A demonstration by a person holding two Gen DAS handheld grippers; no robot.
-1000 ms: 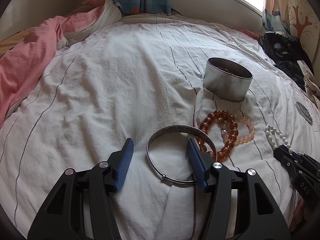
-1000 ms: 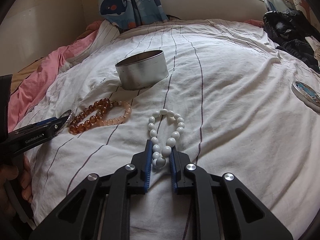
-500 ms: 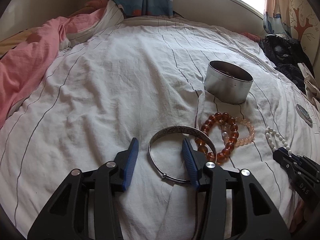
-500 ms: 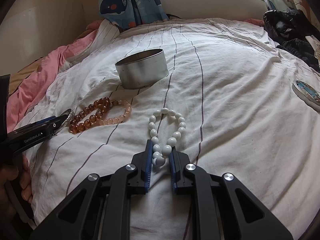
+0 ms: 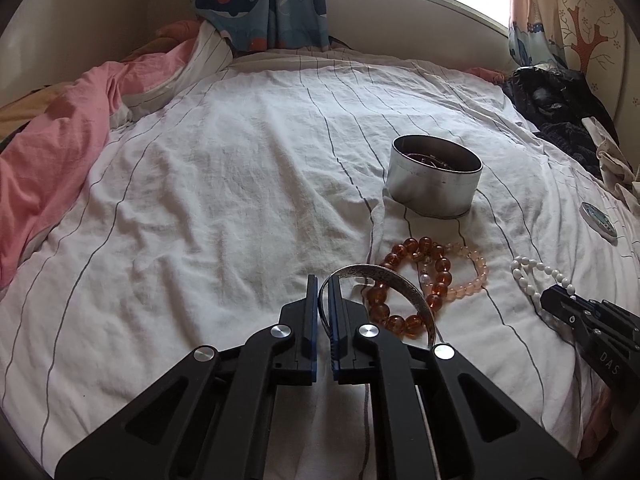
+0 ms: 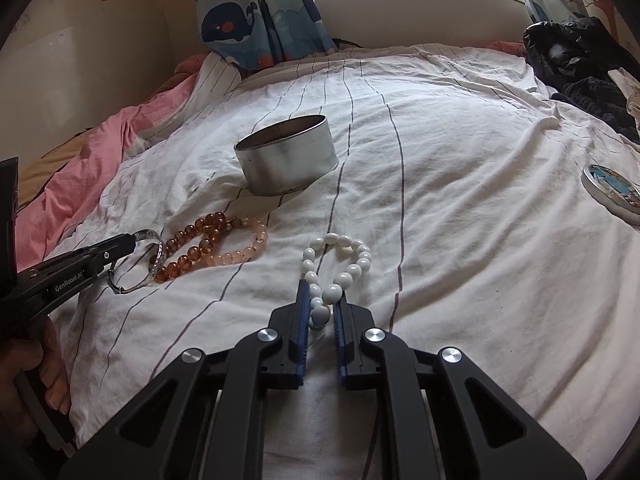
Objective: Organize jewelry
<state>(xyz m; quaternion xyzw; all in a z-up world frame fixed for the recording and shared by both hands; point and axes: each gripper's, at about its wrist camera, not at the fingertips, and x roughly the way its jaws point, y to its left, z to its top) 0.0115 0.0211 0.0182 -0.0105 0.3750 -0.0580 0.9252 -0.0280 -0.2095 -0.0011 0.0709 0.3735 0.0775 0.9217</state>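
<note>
My left gripper (image 5: 325, 300) is shut on the rim of a silver bangle (image 5: 404, 288), tilting it up off the white bedsheet; it also shows in the right wrist view (image 6: 154, 256). An amber bead bracelet (image 5: 400, 304) and a pale pink bead bracelet (image 5: 468, 276) lie just right of it. My right gripper (image 6: 321, 312) is shut on the near end of a white bead bracelet (image 6: 344, 256) lying on the sheet. A round silver tin (image 5: 434, 176) stands open behind the bracelets, with some jewelry inside.
The tin's lid (image 6: 612, 192) lies far right on the sheet. A pink blanket (image 5: 52, 152) is bunched at the left, dark clothes (image 5: 560, 112) at the back right. A whale-print curtain (image 5: 260, 0) hangs behind the bed.
My left gripper has closed on the bangle's left rim and tipped it up. My right gripper stays shut on the white beads, barely moved.
</note>
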